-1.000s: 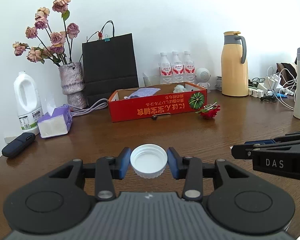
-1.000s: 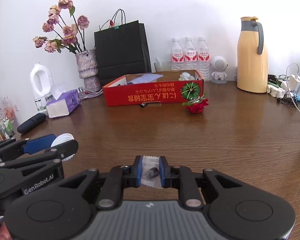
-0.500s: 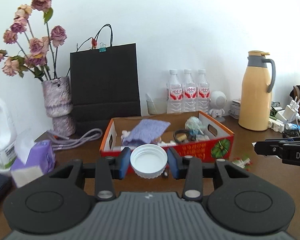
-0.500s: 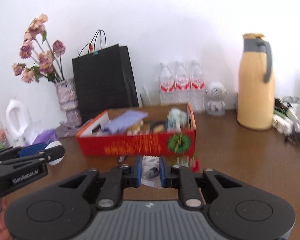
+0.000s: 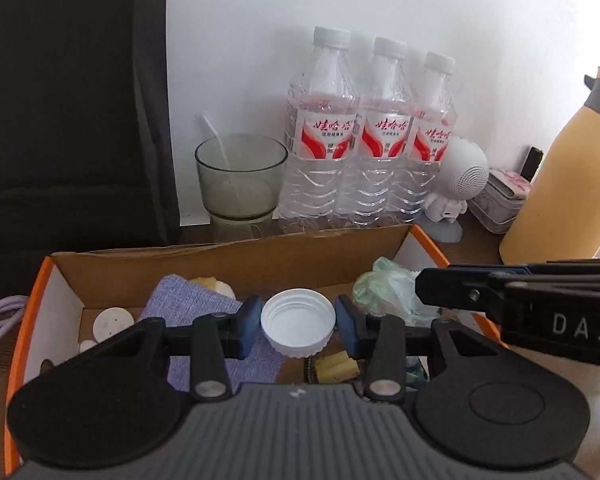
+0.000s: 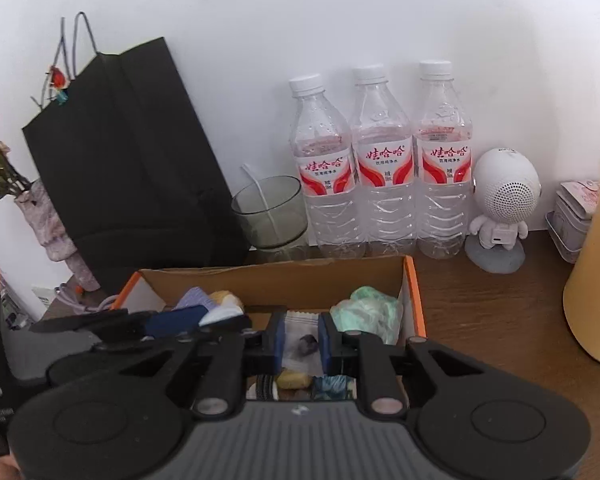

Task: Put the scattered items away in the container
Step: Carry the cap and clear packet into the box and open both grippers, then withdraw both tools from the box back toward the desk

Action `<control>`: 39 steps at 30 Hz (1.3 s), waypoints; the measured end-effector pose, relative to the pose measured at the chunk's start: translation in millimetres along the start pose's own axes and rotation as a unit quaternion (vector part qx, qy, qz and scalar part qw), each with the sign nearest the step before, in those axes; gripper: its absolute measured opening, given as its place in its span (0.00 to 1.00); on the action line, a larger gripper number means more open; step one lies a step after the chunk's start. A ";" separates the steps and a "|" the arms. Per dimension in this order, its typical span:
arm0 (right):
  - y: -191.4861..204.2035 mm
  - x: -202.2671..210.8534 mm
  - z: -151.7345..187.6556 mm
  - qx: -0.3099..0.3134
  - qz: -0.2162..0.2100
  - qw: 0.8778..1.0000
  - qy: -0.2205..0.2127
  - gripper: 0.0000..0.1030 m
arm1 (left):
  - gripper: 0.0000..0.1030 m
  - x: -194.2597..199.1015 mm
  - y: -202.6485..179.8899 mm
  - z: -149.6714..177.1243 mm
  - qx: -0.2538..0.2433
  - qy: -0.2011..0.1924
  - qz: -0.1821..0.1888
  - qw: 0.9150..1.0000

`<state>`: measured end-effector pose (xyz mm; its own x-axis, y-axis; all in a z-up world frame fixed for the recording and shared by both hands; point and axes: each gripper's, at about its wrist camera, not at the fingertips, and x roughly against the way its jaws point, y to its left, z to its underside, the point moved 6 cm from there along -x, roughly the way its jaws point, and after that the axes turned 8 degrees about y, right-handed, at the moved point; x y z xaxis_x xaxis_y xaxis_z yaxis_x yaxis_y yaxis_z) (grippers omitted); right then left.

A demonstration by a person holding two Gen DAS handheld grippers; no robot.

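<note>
A white bottle cap (image 5: 298, 322), open side up, sits clamped between the blue pads of the left tool (image 5: 298, 326), held above the open cardboard box (image 5: 228, 260). The right tool (image 6: 299, 342) pinches a small clear wrapped packet (image 6: 300, 344), also over the box, nearer its right end. Inside the box lie a purple cloth (image 5: 204, 308), a crumpled pale green bag (image 5: 388, 292) and a yellow piece (image 5: 336, 366). Behind the box, along the counter's back edge, stand a glass cup (image 5: 240, 180), three water bottles (image 5: 364, 152), a white astronaut speaker (image 6: 500, 200) and a black paper bag (image 6: 132, 168).
</note>
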<state>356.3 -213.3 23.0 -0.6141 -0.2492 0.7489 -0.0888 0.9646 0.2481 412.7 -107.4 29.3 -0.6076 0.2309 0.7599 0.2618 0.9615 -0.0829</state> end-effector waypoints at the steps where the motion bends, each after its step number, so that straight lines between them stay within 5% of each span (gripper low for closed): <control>1: -3.4 -9.9 -5.3 -0.004 0.000 1.000 0.010 0.16 | 0.59 -4.6 1.6 -1.7 -0.002 0.000 -0.007 1.000; 3: -9.5 -28.2 -13.3 -0.006 0.003 1.000 0.024 0.16 | 0.72 -4.1 6.8 -3.5 -0.002 -0.009 0.005 1.000; 6: -14.0 -48.2 -20.1 -0.004 0.004 1.000 0.031 0.16 | 0.80 1.4 20.0 -4.6 0.009 -0.007 0.033 0.999; 16: -8.4 -99.2 -23.3 0.010 0.027 0.997 0.069 0.19 | 0.86 20.3 77.8 -8.5 0.047 -0.013 -0.015 0.999; 18: -6.0 -97.6 -22.6 0.018 0.032 0.997 0.067 0.28 | 0.86 23.4 79.5 -8.5 0.047 -0.014 -0.018 0.999; 24: -1.0 -64.4 -24.3 0.020 0.041 0.997 0.062 0.28 | 0.87 41.3 68.2 -4.7 0.025 -0.002 -0.055 0.998; 28: -1.7 -33.4 -19.2 -0.005 0.041 0.996 0.074 0.31 | 0.96 68.8 60.4 5.2 0.002 -0.002 -0.108 0.994; 32: 5.9 3.2 3.7 0.005 0.061 0.995 0.076 0.35 | 0.96 99.9 59.4 26.7 0.021 0.000 -0.120 0.993; 39: 33.4 78.1 62.8 0.048 0.071 0.996 0.031 0.50 | 1.00 167.9 41.2 70.2 0.034 -0.072 -0.153 0.985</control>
<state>256.1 -195.2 51.2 -0.5764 -0.1111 0.8096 -0.0808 0.9936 0.0789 268.8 -18.6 108.2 -0.7522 -0.0562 0.6565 0.0030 0.9961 0.0887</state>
